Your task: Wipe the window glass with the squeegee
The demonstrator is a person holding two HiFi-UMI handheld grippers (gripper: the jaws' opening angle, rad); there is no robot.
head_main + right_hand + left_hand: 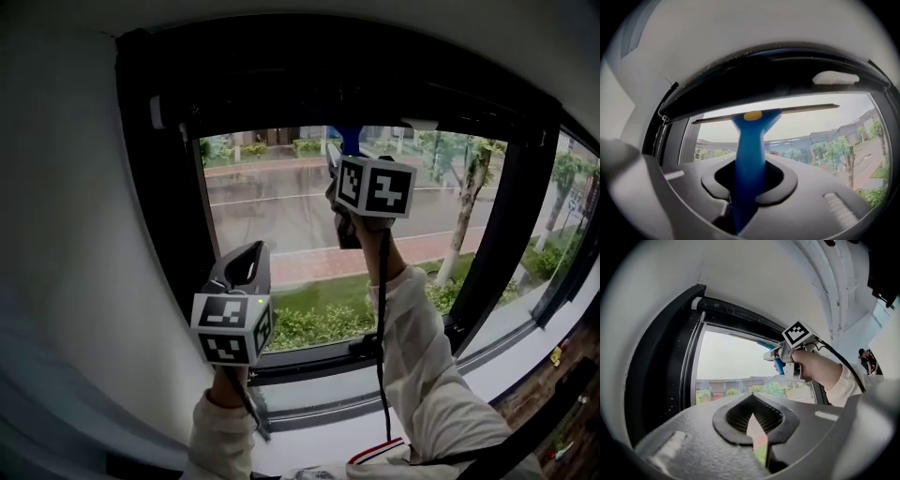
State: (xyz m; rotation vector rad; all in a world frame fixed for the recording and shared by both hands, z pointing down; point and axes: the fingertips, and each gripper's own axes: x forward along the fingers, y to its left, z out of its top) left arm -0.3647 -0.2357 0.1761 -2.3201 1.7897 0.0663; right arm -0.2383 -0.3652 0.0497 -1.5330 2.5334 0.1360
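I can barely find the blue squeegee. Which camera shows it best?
The right gripper view: the squeegee shows handle and blade, clamped in the right gripper. The head and left gripper views show only blue slivers.

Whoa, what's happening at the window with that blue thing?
A person stands at the window glass with tongs in each hand. The right tongs are shut on the handle of a blue squeegee, held high so its blade is near the top of the glass, ready for a wipe. The left tongs hang lower, by the window's left side, closed with nothing in them.
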